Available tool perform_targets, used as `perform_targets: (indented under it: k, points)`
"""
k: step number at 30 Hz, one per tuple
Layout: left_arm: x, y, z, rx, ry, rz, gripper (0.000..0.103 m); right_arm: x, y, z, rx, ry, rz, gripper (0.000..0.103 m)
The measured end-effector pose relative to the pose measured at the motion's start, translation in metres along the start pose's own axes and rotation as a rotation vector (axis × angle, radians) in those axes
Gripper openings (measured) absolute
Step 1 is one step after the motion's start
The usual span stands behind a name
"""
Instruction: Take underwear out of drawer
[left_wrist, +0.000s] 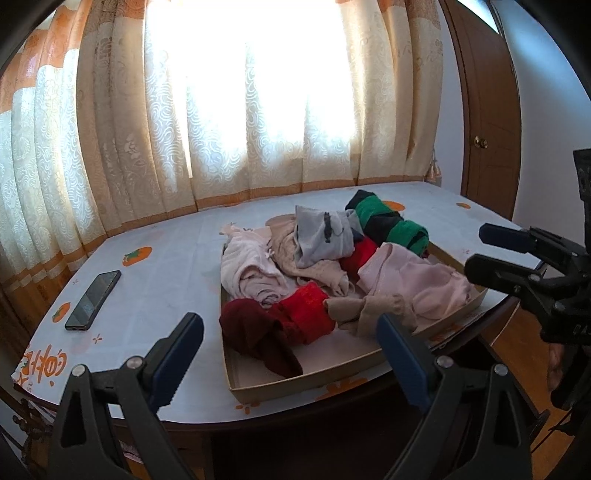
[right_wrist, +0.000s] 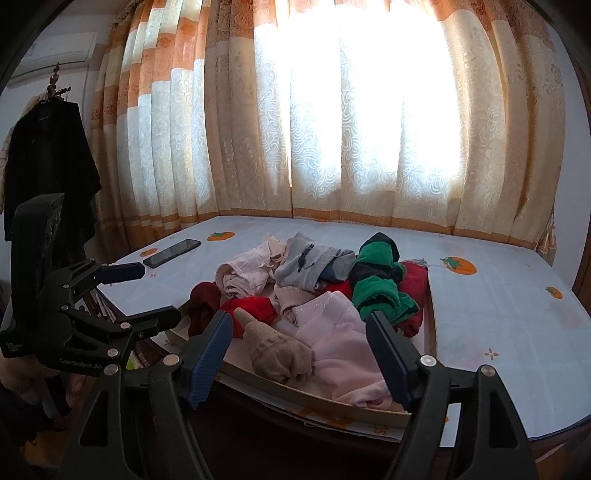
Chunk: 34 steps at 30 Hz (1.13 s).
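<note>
Tablecloth (left_wrist: 155, 280) with orange fruit print, sunlit curtains (left_wrist: 229, 122) behind.

The table (left_wrist: 177, 258) wears a pale cloth with orange fruit prints. A black phone (left_wrist: 93, 300) lies flat near its left side, and the shallow drawer (left_wrist: 295, 380), heaped with clothes, sits at the front edge.

Backlit by daylight through the curtains (left_wrist: 243, 110), blown out to white glare at centre (detail lost there). Dim, shadowed foreground. Strong fisheye bending, dark vignetted corners.
</note>
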<state>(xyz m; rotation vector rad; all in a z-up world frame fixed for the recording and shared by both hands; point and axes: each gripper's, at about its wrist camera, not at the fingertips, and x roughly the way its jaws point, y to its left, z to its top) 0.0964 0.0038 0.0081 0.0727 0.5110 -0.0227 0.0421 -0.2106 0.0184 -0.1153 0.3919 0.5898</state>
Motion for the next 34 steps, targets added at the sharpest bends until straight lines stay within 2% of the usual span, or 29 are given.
perform_targets:
  k: [9, 13, 24, 34]
  points:
    - [-0.0031, 0.0001, 0.0032, -0.013, 0.000, -0.002, 0.097, -0.0037, -0.0020, 0.0019, -0.005, -0.008, -0.005, 0.077]
    - [-0.0044, -0.0027, 0.0039, -0.001, 0.001, 0.012, 0.102, -0.0039, -0.0019, 0.0019, -0.007, -0.008, -0.005, 0.077]
    - [-0.0004, -0.0040, 0.0000, -0.005, 0.027, 0.018, 0.102, -0.0065, 0.0004, 0.0009, -0.017, -0.010, -0.003, 0.077]
    - [-0.0011, -0.0034, 0.0007, -0.003, 0.010, 0.012, 0.102, -0.0050, 0.0014, -0.0006, -0.019, -0.007, -0.005, 0.077]
